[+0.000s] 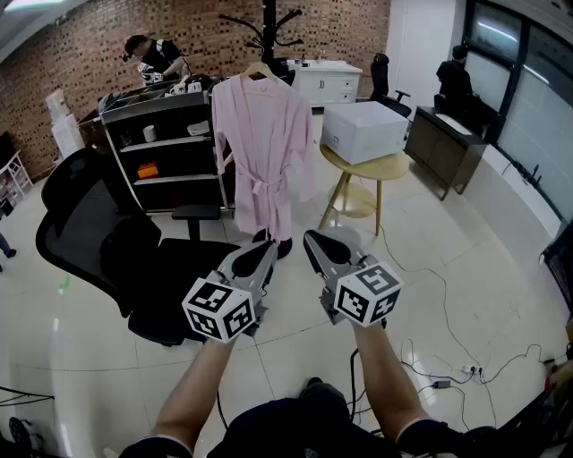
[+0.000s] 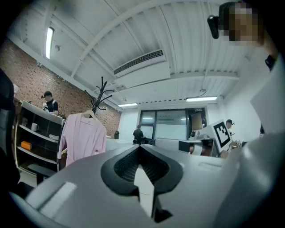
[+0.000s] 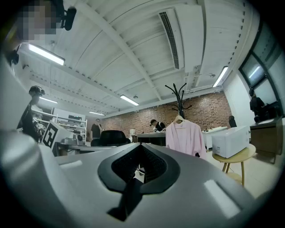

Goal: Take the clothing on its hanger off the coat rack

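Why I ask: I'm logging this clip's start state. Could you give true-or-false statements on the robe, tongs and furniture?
The pink robe hangs by a hanger on the coat rack. True.
The left tongs grip the robe. False: the left tongs are shut on nothing, short of it.
A white box sits on the round wooden table. True.
The right tongs gape wide. False: the right tongs are shut, empty.
The black chair stands right of the robe. False: the black chair is left of it in the head view.
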Action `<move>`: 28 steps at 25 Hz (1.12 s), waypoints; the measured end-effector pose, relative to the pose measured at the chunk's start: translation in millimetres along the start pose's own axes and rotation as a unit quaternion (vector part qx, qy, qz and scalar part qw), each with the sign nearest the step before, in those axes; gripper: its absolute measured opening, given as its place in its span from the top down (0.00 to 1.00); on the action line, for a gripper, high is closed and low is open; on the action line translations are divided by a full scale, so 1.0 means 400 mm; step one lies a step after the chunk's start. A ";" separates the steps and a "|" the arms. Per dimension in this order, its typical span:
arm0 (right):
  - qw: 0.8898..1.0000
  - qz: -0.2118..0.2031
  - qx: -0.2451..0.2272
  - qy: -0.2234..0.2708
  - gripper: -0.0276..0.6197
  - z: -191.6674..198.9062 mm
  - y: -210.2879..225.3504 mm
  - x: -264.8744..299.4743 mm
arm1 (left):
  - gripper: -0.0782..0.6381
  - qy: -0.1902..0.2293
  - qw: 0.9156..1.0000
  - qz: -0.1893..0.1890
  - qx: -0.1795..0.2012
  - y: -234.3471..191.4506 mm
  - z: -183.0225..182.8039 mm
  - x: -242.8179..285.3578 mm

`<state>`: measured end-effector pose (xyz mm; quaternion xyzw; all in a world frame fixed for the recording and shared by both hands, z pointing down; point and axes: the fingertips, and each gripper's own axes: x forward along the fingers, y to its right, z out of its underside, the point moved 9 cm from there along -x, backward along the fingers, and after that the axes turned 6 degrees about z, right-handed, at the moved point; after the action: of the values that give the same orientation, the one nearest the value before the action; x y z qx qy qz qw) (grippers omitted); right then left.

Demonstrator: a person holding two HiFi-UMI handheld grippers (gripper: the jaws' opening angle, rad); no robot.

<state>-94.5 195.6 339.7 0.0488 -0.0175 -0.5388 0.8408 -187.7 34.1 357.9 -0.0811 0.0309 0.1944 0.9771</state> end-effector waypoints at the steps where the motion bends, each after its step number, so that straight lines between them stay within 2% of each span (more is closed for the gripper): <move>1: 1.000 -0.003 -0.002 0.001 0.95 -0.003 0.016 0.006 | 0.87 0.000 1.000 -0.001 0.002 -0.005 0.002 0.017; 7: 1.000 -0.020 -0.012 0.007 0.95 -0.027 0.125 0.037 | 0.87 -0.001 1.000 -0.012 0.011 -0.021 0.000 0.134; 18: 0.998 -0.058 -0.016 0.003 0.95 -0.065 0.347 0.082 | 0.87 0.005 0.998 -0.057 0.017 -0.038 -0.002 0.333; 23: 0.998 -0.063 -0.014 0.004 0.95 -0.069 0.410 0.119 | 0.87 0.001 0.997 -0.068 0.020 -0.072 -0.003 0.388; 28: 0.998 -0.064 -0.017 0.007 0.95 -0.073 0.456 0.191 | 0.87 0.003 0.998 -0.063 0.023 -0.137 -0.012 0.443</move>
<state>104.8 203.5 327.4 0.0391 0.0005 -0.5917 0.8052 -3.3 49.9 344.9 -0.0608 0.0330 0.1319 0.9888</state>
